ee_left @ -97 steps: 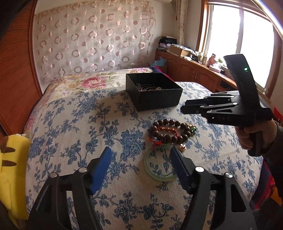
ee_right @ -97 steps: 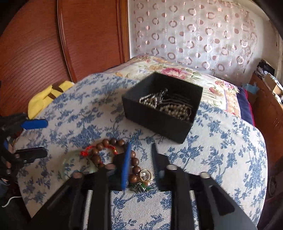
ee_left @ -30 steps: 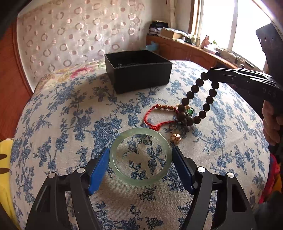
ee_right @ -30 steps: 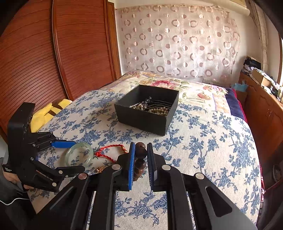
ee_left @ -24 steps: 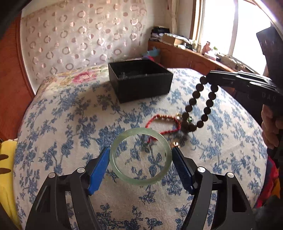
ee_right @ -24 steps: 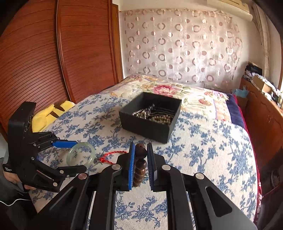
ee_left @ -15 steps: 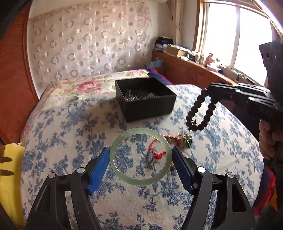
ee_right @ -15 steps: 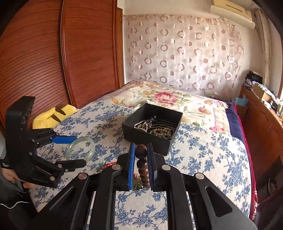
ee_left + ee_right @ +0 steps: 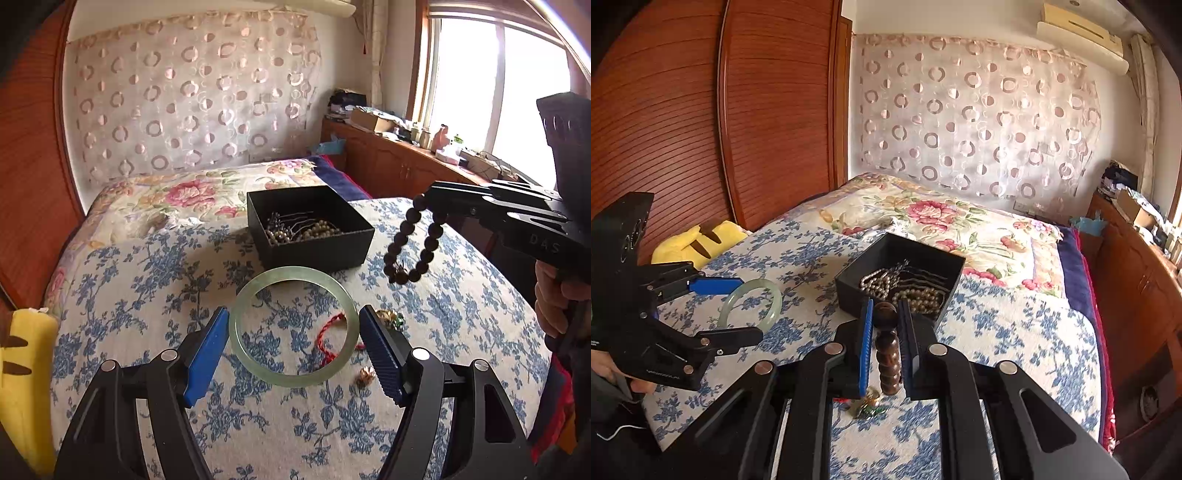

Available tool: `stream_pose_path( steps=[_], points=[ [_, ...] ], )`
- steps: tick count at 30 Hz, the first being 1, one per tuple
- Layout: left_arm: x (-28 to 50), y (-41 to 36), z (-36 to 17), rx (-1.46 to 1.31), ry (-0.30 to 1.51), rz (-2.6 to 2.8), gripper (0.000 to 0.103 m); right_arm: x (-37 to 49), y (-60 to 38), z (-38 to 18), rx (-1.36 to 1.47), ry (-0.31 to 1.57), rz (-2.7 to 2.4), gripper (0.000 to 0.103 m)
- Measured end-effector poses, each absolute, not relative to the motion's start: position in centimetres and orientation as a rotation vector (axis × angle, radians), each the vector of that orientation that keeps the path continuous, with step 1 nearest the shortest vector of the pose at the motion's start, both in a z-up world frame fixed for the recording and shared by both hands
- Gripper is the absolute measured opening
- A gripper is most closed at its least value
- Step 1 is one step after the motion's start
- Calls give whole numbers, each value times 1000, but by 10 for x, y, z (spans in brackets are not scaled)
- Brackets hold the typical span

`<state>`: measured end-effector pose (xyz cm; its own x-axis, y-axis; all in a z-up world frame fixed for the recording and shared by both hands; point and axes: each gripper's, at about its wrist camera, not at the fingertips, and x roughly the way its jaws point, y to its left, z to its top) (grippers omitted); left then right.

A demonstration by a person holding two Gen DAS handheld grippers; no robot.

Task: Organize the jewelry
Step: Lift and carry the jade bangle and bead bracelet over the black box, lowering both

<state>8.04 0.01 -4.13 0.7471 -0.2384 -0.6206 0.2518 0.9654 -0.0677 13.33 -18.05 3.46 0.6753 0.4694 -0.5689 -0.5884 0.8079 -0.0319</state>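
My left gripper [image 9: 293, 326] is shut on a pale green jade bangle [image 9: 243, 345], held flat in the air above the bed; it also shows in the right wrist view [image 9: 728, 306]. My right gripper [image 9: 885, 321] is shut on a dark wooden bead bracelet [image 9: 888, 356], which hangs from its fingertips [image 9: 430, 201] as a loop [image 9: 410, 245] to the right of the black box. The open black jewelry box [image 9: 314, 251] holds pearl strands and chains [image 9: 905, 290]. A red cord bracelet [image 9: 327, 341] and small gold and green charms [image 9: 389, 317] lie on the bedspread.
The blue floral bedspread [image 9: 147, 277] covers the bed. A yellow plush toy [image 9: 22, 369] lies at the left edge. A wooden headboard wall [image 9: 701, 110] stands to the left. A wooden cabinet [image 9: 399, 170] with clutter runs under the window on the right.
Both grippers have risen off the bed with their bracelets and moved toward the black box. The red cord bracelet and charms stay on the bedspread.
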Motion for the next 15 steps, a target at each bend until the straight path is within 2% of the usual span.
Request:
stream_pose_path(
  steps=[15],
  points=[
    [130, 7, -27, 2, 666, -265, 69, 195, -168, 59, -239, 537, 619, 15]
  ],
)
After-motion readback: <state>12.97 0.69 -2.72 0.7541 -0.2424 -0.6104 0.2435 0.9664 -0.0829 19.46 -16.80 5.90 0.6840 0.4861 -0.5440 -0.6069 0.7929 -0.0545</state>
